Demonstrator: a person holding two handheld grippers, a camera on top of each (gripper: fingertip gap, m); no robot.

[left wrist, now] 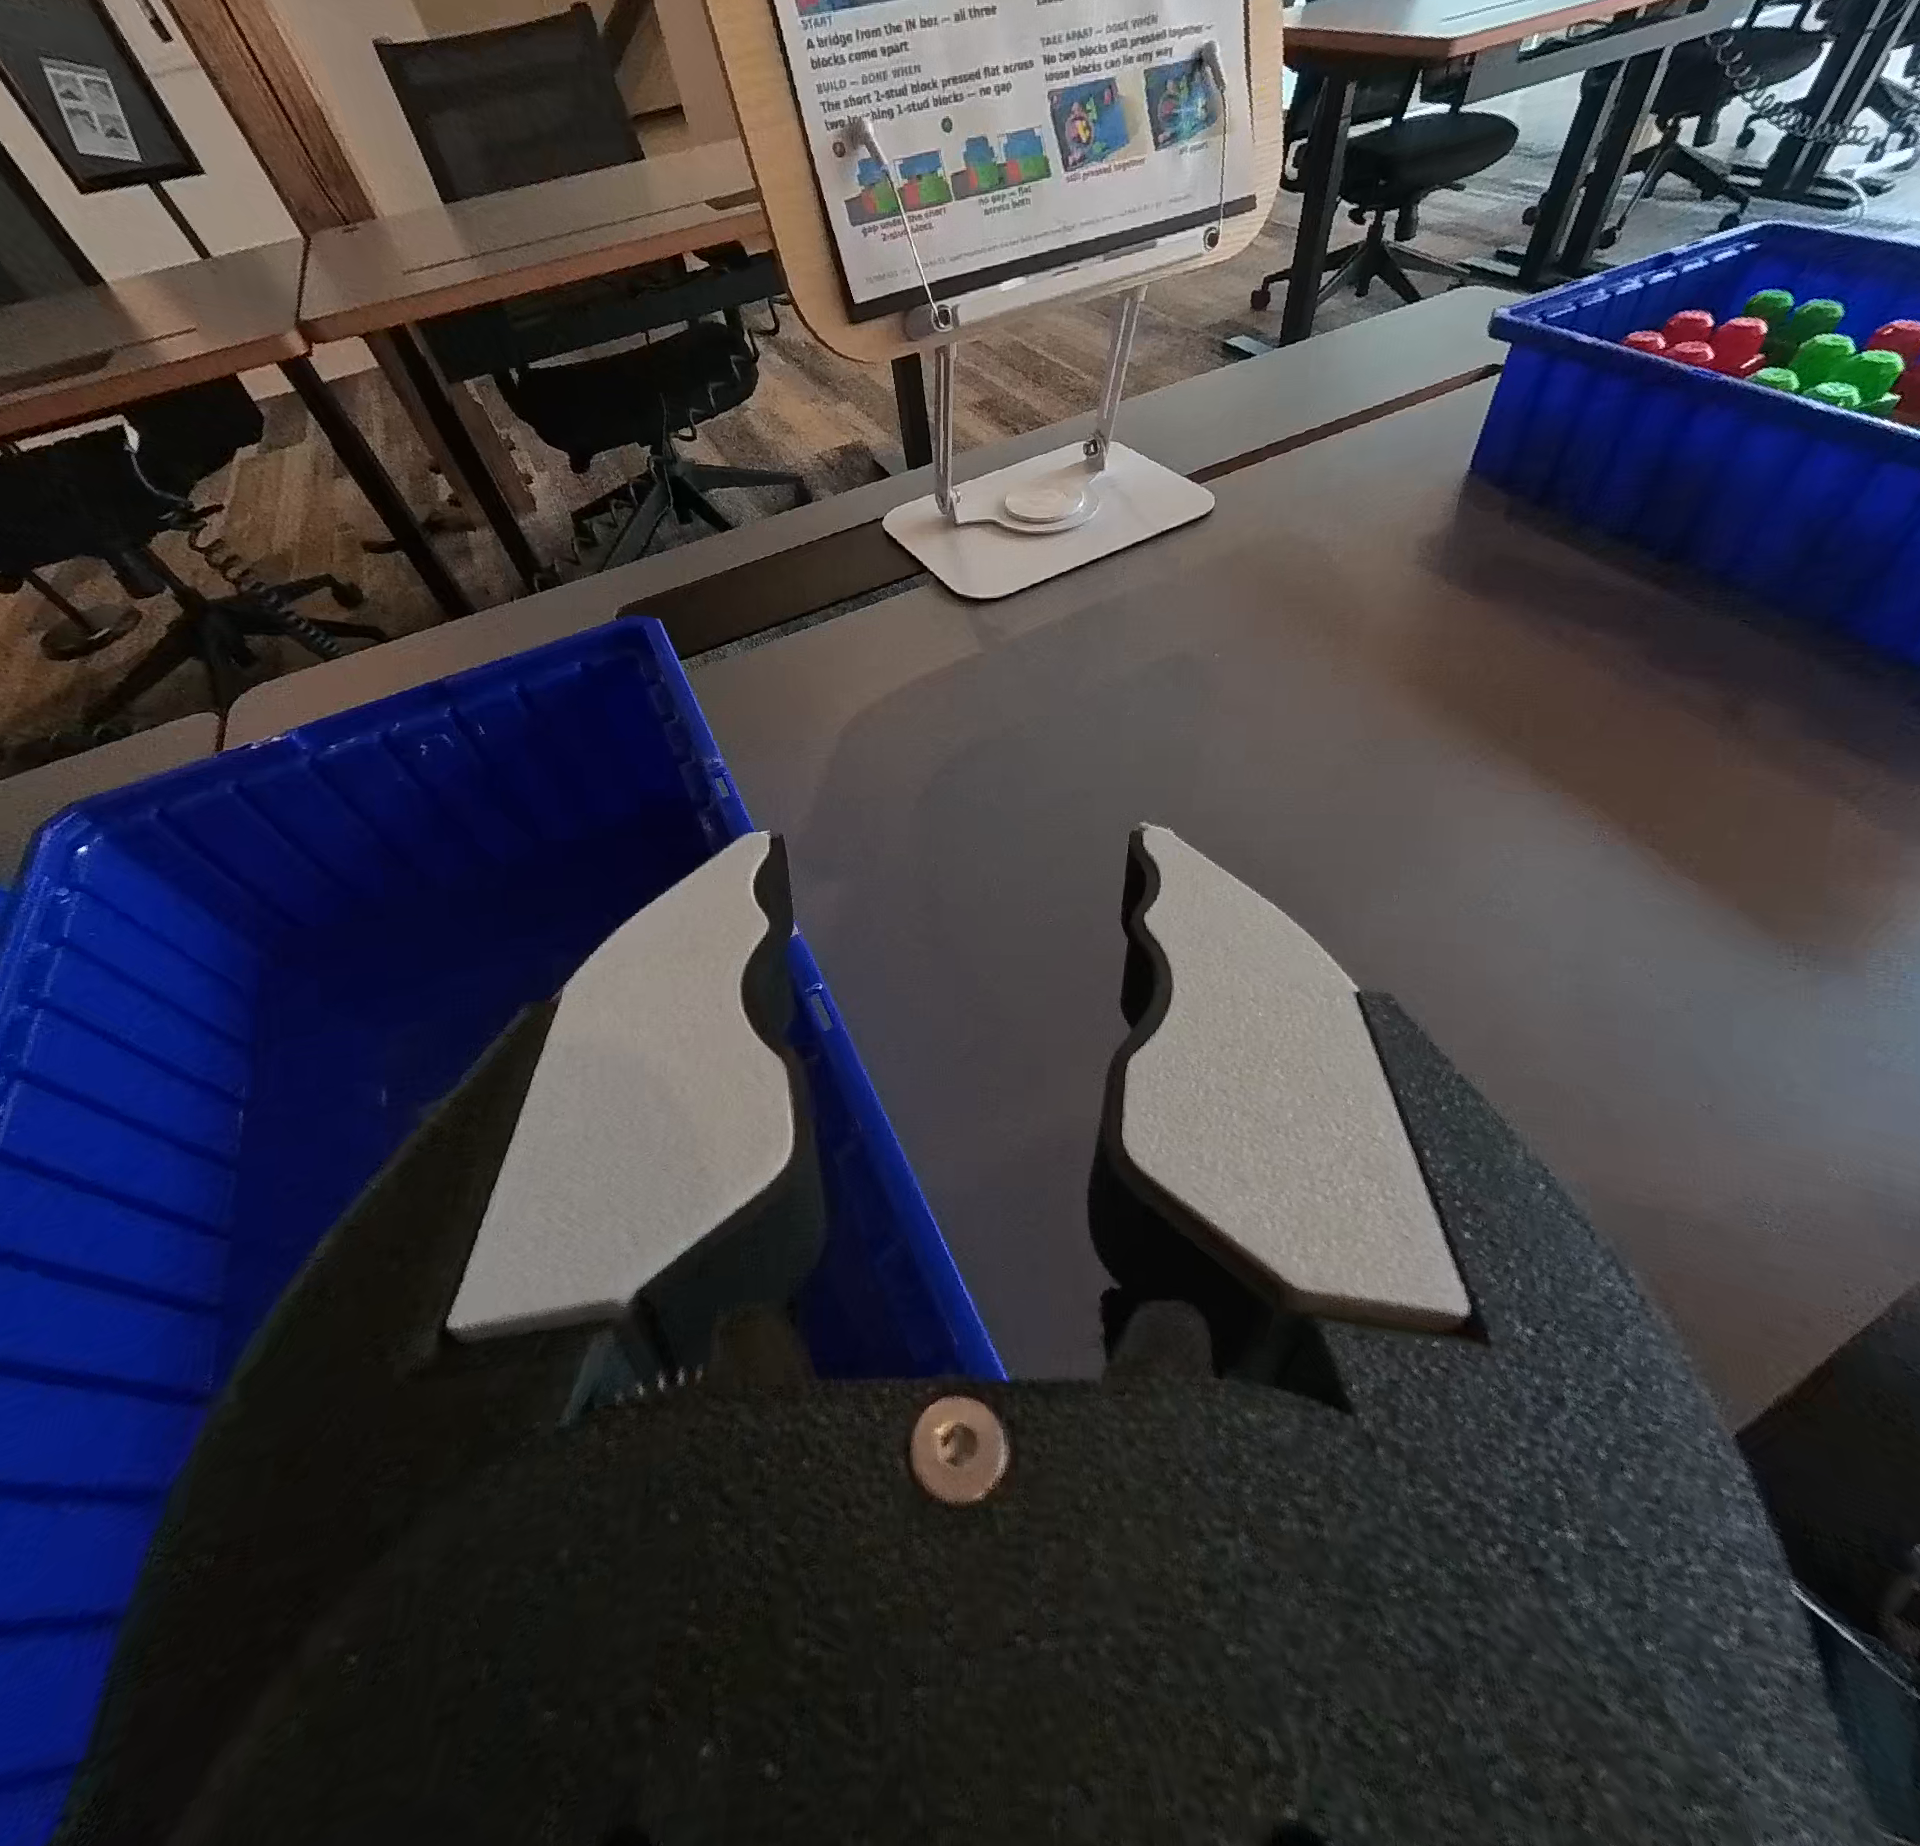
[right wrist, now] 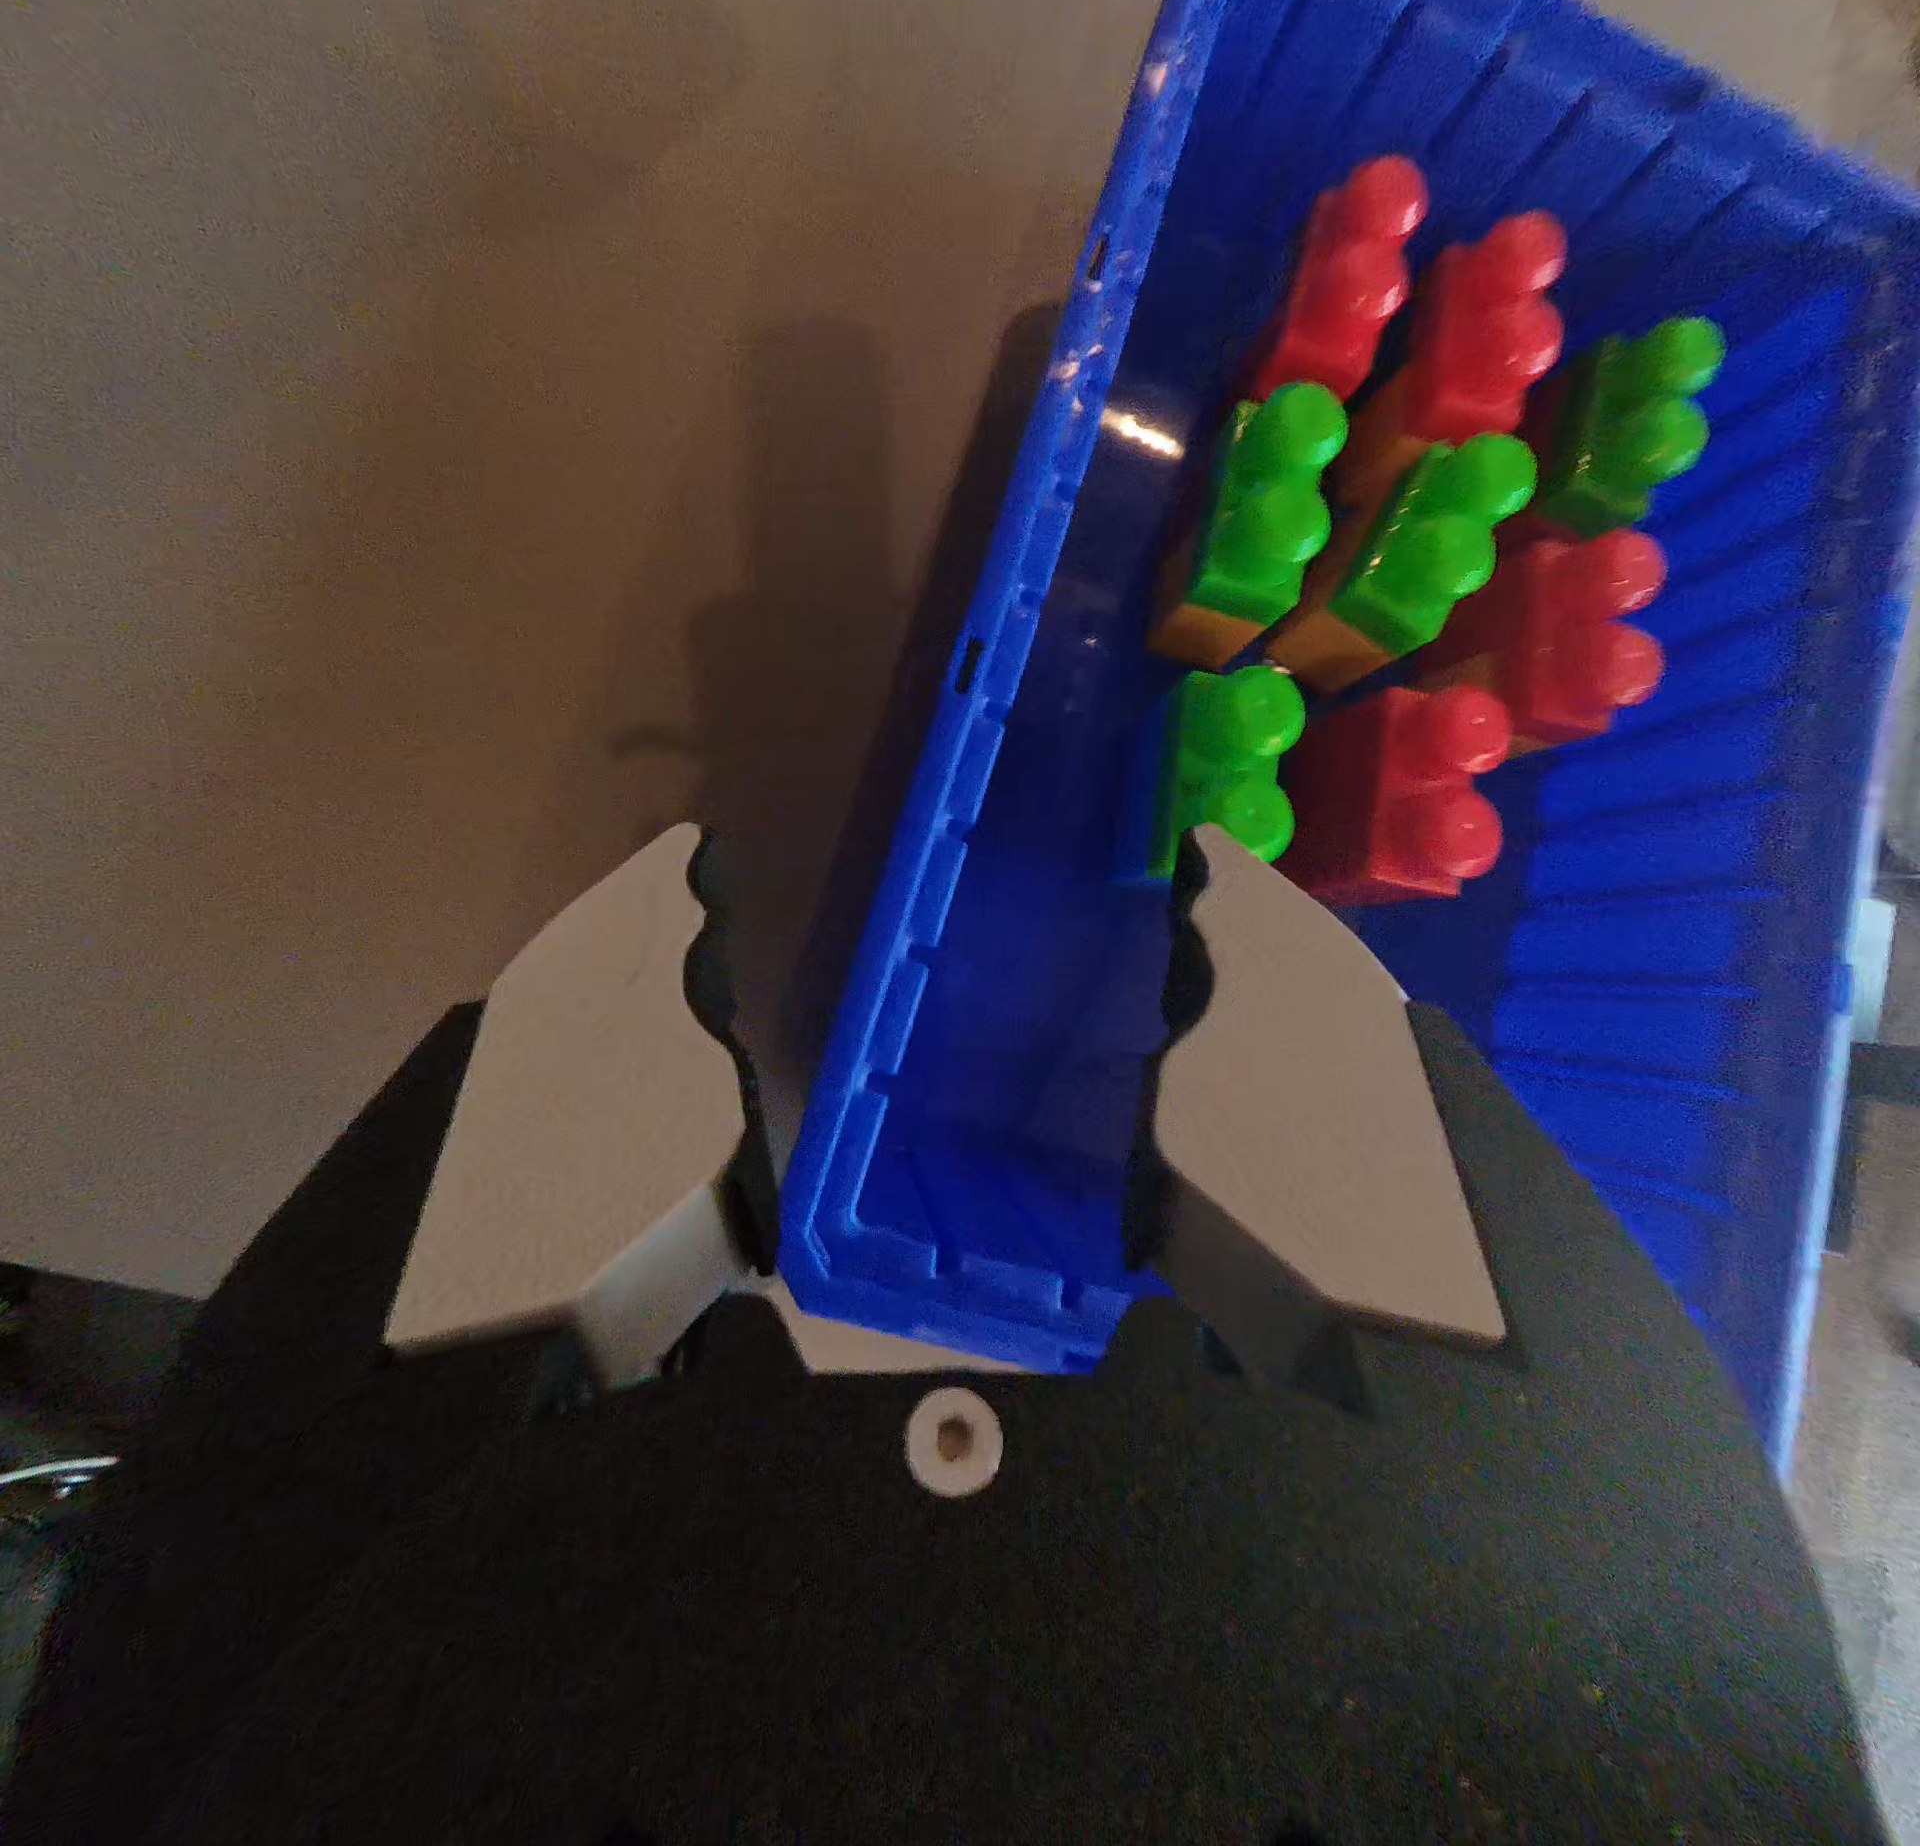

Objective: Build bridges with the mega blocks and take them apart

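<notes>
My left gripper [left wrist: 956, 840] is open and empty. It hovers over the right wall of an empty blue bin [left wrist: 208, 965] at the table's left. My right gripper [right wrist: 940, 840] is open and empty. It hovers above the near left corner of a second blue bin [right wrist: 935, 861], straddling its left wall. That bin holds several built bridges with red tops [right wrist: 1392, 788] and green tops [right wrist: 1236, 757] on brown or blue base blocks. The nearest green-topped one lies just beyond my right fingertip [right wrist: 1226, 861]. The same bin [left wrist: 1662, 466] with its blocks [left wrist: 1808, 352] shows at the far right in the left wrist view.
A dark table [left wrist: 1247, 757] carries both bins. An instruction sheet on a wooden board with a metal stand [left wrist: 1049, 518] stands at the table's far edge. Desks and office chairs [left wrist: 623, 414] stand beyond the table. Across from one pair of fingers to the other is roughly 55 cm.
</notes>
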